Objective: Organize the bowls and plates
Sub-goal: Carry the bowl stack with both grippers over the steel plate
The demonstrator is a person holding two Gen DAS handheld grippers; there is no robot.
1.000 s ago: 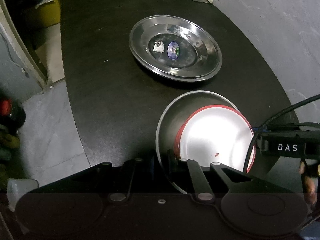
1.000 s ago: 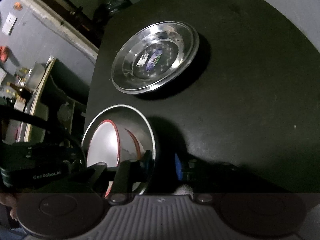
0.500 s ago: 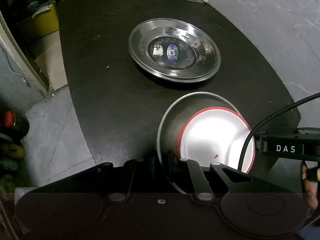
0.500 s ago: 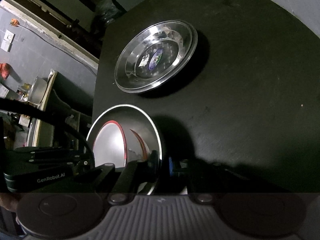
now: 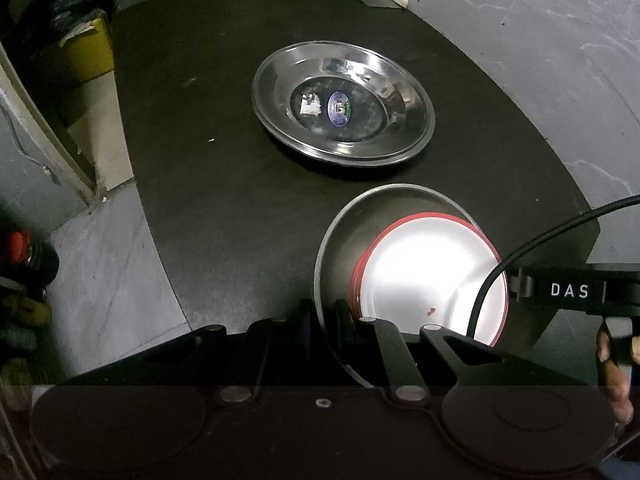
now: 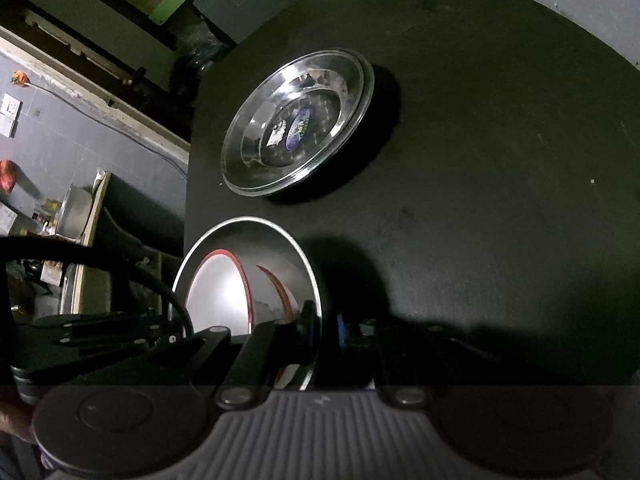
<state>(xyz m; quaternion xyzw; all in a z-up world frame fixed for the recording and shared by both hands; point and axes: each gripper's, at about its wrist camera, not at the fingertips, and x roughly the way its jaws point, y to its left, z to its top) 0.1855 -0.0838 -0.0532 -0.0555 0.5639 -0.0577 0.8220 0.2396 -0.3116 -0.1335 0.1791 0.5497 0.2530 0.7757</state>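
Observation:
A steel plate (image 5: pixel 352 240) with a red-rimmed white plate (image 5: pixel 432 276) nested inside is held tilted above the near end of the black table (image 5: pixel 224 184). My left gripper (image 5: pixel 322 320) is shut on its left rim. My right gripper (image 6: pixel 322 328) is shut on the opposite rim of the same steel plate (image 6: pixel 280 248); the red-rimmed plate (image 6: pixel 220 296) shows inside it. A second, wide steel plate (image 5: pixel 344 104) with a blue sticker lies flat on the table further ahead, and it appears as the wide steel plate (image 6: pixel 296 124) in the right wrist view.
A grey stone floor (image 5: pixel 96 280) surrounds the table. A yellow box (image 5: pixel 84 52) stands at the far left and red and yellow items (image 5: pixel 24 272) lie on the floor at left. A cable (image 5: pixel 540 232) and a hand (image 5: pixel 612 364) show at right.
Both grippers have drawn slightly back and up with the stacked plates, so more of the table's far end shows. Both grips are unchanged. The wide steel plate has not moved.

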